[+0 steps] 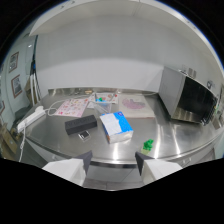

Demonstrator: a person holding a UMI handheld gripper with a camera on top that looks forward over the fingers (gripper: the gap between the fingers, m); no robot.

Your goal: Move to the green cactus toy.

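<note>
A small green cactus toy (147,145) stands on the steel table (165,132), just beyond my right finger and near the table's front edge. My gripper (114,162) hovers above and short of the table edge, open, with nothing between its two fingers. The left fingertip (86,161) and the right fingertip (143,161) frame a stretch of the table's front rim.
A blue and white box (116,126) lies ahead of the fingers, with a black box (80,124) and a small dark item (83,134) to its left. Paper sheets (72,106) lie further back. A microwave (189,96) stands at the right, a power strip (31,118) at the left.
</note>
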